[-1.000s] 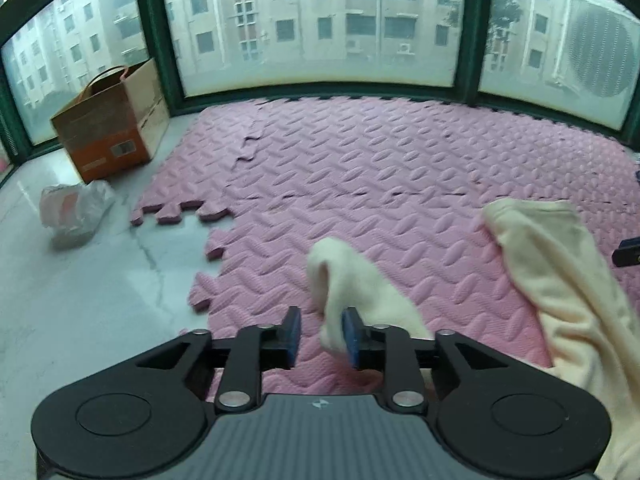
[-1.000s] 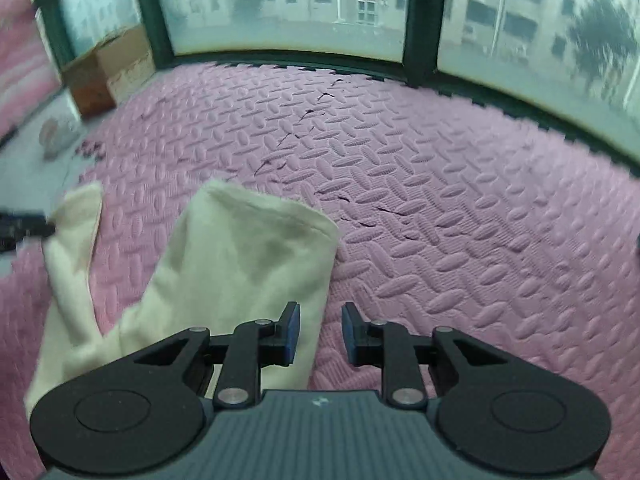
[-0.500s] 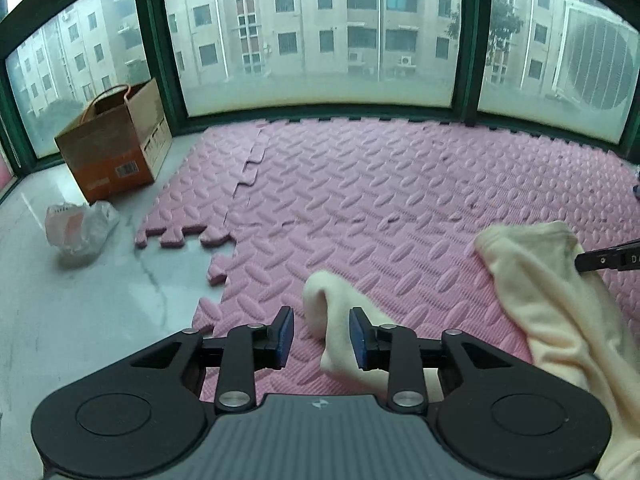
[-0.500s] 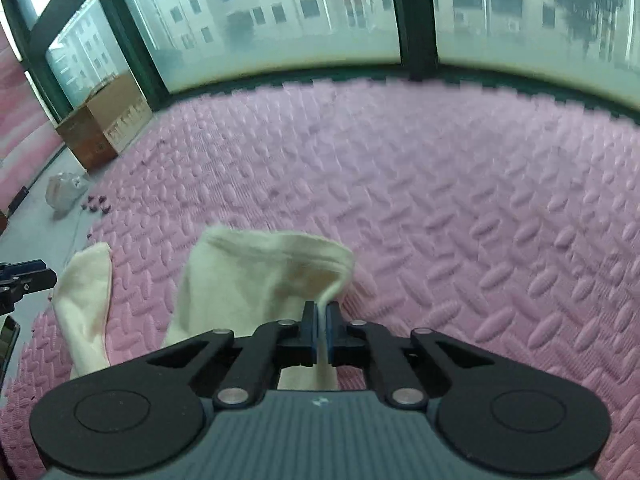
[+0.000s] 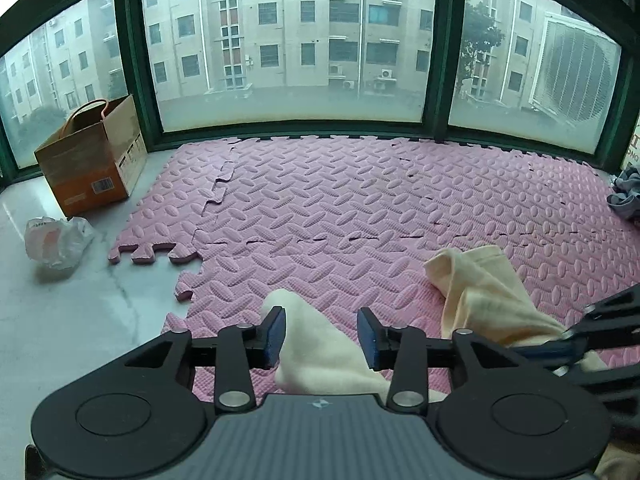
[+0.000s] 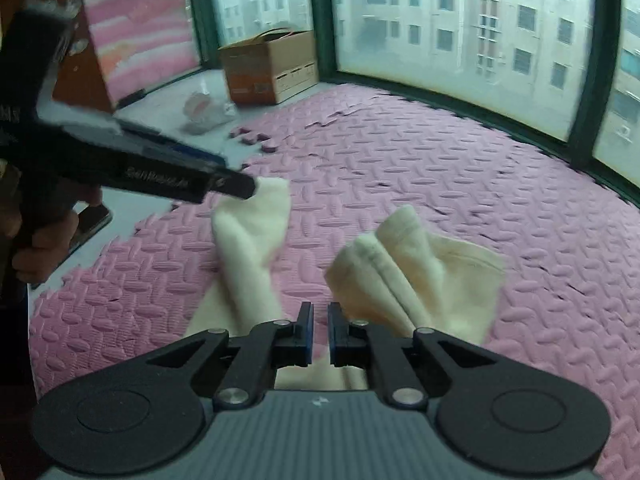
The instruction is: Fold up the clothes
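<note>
A: State of L gripper [image 5: 320, 322]?
B: Released; just been opening, w/ cream sleeve [image 5: 320, 356] between pads, not squeezed.
A: And R gripper [image 6: 319, 322]?
B: Clenched nearly to, thin slit left. Can't tell whether pinching cloth.
A: Whereabouts of garment [image 6: 420, 276]?
B: Down on pink mat [image 6: 460, 184], doubled over just ahead of R gripper.

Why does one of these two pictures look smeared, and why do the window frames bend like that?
Right wrist view: motion blur softens the cardboard box, the cream garment and the other gripper. Left wrist view: sharp, the pink mat crisp. Both views: the fisheye lens bows the green window frames; daylight through them is soft, with faint shadows and no glare.
</note>
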`<act>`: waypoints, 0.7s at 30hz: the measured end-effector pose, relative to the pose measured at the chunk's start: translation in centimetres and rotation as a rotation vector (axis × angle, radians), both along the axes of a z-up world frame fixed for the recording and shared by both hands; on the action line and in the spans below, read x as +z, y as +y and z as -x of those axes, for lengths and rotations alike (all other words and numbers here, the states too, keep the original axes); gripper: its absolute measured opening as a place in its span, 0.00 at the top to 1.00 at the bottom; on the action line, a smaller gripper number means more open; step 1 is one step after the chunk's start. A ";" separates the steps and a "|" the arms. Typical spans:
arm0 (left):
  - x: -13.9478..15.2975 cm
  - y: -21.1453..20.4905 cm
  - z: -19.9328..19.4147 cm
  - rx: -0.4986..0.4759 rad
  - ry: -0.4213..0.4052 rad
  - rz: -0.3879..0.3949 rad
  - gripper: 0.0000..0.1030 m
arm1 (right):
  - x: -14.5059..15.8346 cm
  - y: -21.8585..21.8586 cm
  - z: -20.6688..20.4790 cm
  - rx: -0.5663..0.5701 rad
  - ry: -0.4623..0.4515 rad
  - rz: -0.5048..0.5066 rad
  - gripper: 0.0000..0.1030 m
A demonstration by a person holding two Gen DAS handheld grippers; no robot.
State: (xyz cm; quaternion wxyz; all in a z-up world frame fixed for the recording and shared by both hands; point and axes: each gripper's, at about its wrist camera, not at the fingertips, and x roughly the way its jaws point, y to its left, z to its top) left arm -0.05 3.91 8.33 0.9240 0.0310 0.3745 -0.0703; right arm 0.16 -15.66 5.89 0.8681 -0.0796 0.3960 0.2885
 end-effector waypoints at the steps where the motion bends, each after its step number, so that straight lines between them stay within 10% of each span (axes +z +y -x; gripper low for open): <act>1: -0.1 0.1 -0.1 0.002 0.003 0.000 0.59 | 0.4 -0.6 0.0 -0.007 -0.001 0.003 0.94; 15: -1.2 -0.6 -0.2 -0.010 0.039 0.001 0.56 | -0.1 -1.9 -4.1 -0.072 0.012 -0.010 0.72; 21: -1.3 -1.2 -0.4 -0.025 0.042 -0.003 0.56 | -0.9 -2.1 -4.0 -0.118 0.001 0.018 0.96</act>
